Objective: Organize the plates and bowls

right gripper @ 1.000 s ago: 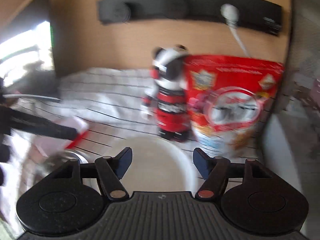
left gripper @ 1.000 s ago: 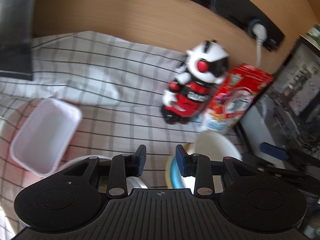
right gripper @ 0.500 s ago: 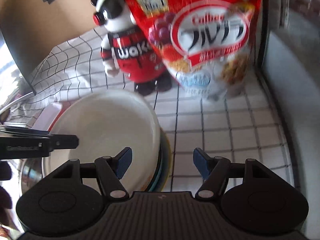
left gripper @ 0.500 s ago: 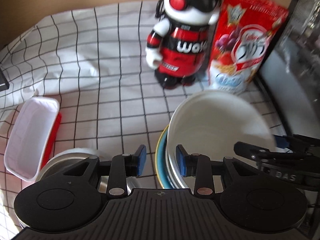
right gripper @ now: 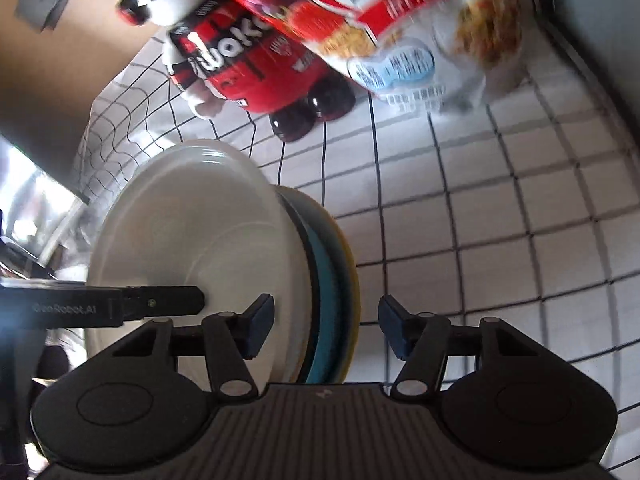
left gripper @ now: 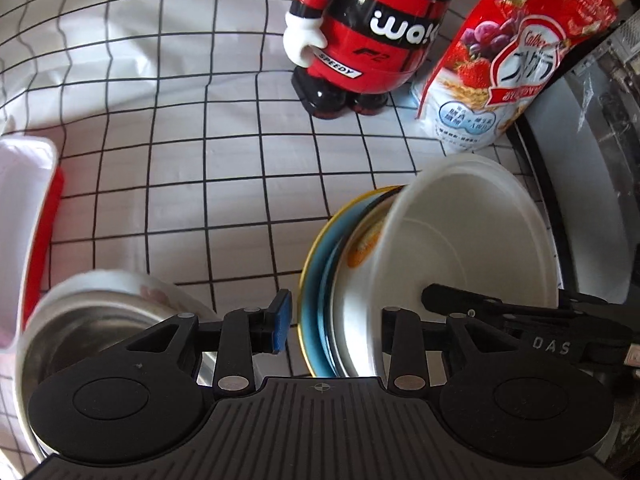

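A stack of dishes stands on the checked cloth: a white bowl (left gripper: 468,240) on top, a plate with an orange print (left gripper: 360,248) under it, and a blue plate with a yellow rim (left gripper: 316,264) at the bottom. My left gripper (left gripper: 332,324) straddles the stack's near-left rim. Its jaws are opening, one pad outside the blue plate and the other hidden behind the bowl's wall. My right gripper (right gripper: 326,330) straddles the opposite rim of the white bowl (right gripper: 192,240) and blue plates (right gripper: 324,280). Its jaws are closing and its pads do not touch the dishes.
A steel bowl (left gripper: 100,320) sits inside a white patterned one at lower left. Beside it lies a white container with a red lid (left gripper: 24,220). A red robot figure (left gripper: 368,32) and a cereal bag (left gripper: 500,72) stand behind the stack. An appliance (left gripper: 592,160) borders the right side.
Both grippers have come down and tilted toward the stack, and now reach around its rim from opposite sides. The right jaws have narrowed.
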{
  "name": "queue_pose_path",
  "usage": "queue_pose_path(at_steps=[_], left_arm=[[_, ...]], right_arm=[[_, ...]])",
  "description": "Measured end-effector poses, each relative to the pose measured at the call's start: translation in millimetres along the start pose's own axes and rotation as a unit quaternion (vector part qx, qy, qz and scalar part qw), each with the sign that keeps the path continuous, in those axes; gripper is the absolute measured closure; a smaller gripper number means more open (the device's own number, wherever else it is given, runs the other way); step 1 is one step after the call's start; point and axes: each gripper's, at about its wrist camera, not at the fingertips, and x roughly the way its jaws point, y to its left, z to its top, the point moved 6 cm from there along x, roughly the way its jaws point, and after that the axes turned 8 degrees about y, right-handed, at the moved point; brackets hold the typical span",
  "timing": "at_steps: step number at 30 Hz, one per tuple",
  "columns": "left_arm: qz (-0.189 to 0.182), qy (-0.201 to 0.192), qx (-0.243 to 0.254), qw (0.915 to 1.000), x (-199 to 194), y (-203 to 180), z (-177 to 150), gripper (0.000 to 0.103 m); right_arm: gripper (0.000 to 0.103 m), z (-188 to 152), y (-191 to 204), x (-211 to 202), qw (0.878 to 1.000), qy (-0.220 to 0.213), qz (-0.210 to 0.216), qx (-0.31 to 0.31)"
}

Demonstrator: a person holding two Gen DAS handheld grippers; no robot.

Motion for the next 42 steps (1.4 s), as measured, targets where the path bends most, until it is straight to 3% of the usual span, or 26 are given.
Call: queue_pose_path(at_steps=[6, 12, 15, 21, 26, 30, 34, 40, 42], left_arm=[[-0.028, 0.040, 0.004, 0.9988, 12, -2, 4, 0.061], [-0.024, 0.046, 0.003, 0.9986, 11, -4, 1, 0.058], [-0.019, 0.061, 0.016, 0.9978, 12, -12, -5, 0.048], [-0.007, 0.065, 0.045, 0.9968, 10, -29, -34, 0.048], [0.018, 0.036, 0.082, 0.9959, 4, -44, -79, 0.050], [0.000, 0.027, 0.064, 0.9976, -3, -42, -114, 0.050], [0.006, 0.000, 0.054, 0.9985, -9, -35, -139, 0.050], [0.000, -0.056, 0.002, 0.9984, -30, -24, -147, 0.053], [-0.001, -0.078, -0.010, 0.9969, -37, -26, -145, 0.055]], right_arm=[[0.043, -8, 5, 12, 0.998, 0.030, 0.058, 0.017], [0.044, -15, 7, 11, 0.998, 0.029, 0.048, 0.026], [0.044, -24, 8, 12, 0.998, 0.033, 0.047, 0.032], [0.044, -55, 2, 0, 0.997, 0.037, 0.046, 0.040], [0.045, -89, -3, -12, 0.998, 0.035, 0.048, 0.027], [0.045, -106, 1, -15, 0.997, 0.036, 0.055, 0.031], [0.045, -117, 15, -13, 0.998, 0.045, 0.047, 0.010], [0.044, -115, 30, -11, 0.997, 0.051, -0.005, -0.059], [0.041, -115, 27, -11, 0.996, 0.053, -0.001, -0.073]])
